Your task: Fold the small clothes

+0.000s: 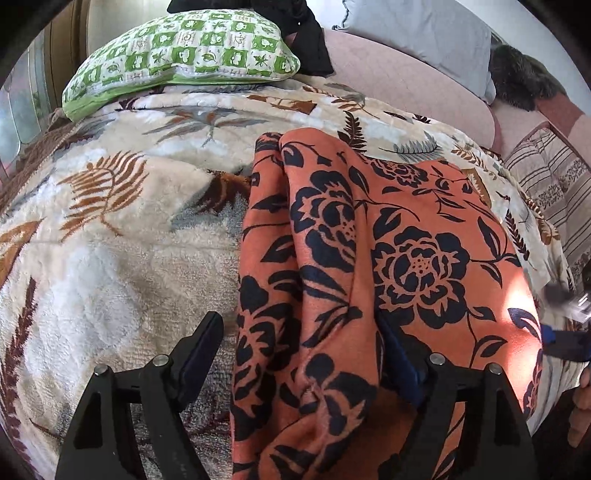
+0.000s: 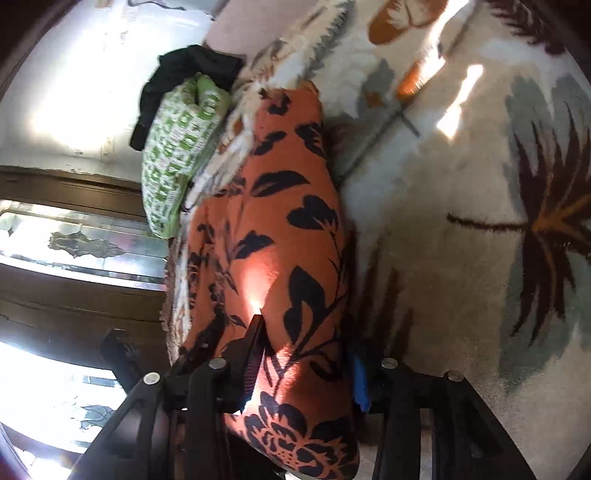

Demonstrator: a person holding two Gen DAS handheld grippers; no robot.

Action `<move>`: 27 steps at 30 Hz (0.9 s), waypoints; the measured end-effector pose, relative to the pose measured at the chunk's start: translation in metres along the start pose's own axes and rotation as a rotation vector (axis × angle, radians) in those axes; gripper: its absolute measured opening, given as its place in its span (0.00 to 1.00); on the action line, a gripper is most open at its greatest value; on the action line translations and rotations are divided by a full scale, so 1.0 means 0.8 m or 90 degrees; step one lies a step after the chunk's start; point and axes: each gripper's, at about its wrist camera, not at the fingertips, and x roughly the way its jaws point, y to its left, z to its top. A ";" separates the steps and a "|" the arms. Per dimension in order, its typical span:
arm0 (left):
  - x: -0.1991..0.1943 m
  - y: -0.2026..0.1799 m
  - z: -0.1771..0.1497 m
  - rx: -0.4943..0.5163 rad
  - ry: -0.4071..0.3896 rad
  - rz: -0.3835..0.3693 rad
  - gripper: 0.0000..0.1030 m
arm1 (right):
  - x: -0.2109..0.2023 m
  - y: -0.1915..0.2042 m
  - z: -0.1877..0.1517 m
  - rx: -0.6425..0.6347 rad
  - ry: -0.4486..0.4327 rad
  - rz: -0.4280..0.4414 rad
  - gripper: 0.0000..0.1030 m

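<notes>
An orange garment (image 1: 406, 236) with a dark navy flower print lies lengthwise on the bed, folded into a long strip with a raised crease down its middle. My left gripper (image 1: 299, 341) stands open over its near end. One of its fingers (image 1: 205, 338) rests on the blanket to the left of the cloth, and the other lies against the cloth's folds. In the right wrist view the same garment (image 2: 280, 236) fills the gap of my right gripper (image 2: 306, 354), both pads pressing on its near edge. The right gripper (image 1: 565, 332) also shows blurred at the garment's right edge.
A fluffy cream blanket (image 1: 110, 240) with leaf prints covers the bed. A green-and-white checked pillow (image 1: 184, 55) with a black cloth (image 1: 310, 40) behind it sits at the far end. A pink sheet (image 1: 406, 85), a grey pillow (image 1: 424, 33) and a striped cushion (image 1: 546, 177) lie far right.
</notes>
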 end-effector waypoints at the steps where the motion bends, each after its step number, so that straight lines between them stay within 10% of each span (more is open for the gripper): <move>1: 0.002 0.001 0.001 -0.005 0.002 -0.003 0.82 | -0.006 0.004 0.006 -0.001 -0.014 0.010 0.75; 7: 0.002 0.002 0.002 -0.008 0.001 -0.008 0.82 | 0.038 -0.021 0.068 0.078 0.008 0.051 0.77; 9: 0.002 0.003 0.001 -0.009 -0.001 -0.009 0.82 | 0.047 -0.011 0.071 0.057 0.018 0.032 0.44; 12: 0.001 0.004 0.000 -0.012 -0.002 -0.009 0.82 | 0.028 0.040 0.058 -0.069 -0.025 -0.025 0.39; 15: 0.003 0.001 0.000 -0.004 -0.002 -0.007 0.83 | 0.060 0.005 0.062 -0.058 0.009 -0.133 0.39; 20: 0.002 0.007 0.001 -0.021 -0.002 -0.021 0.83 | 0.032 0.022 0.054 -0.068 -0.025 -0.125 0.65; 27: -0.054 0.030 -0.006 -0.079 -0.032 -0.117 0.82 | -0.036 0.090 0.012 -0.185 -0.125 -0.103 0.67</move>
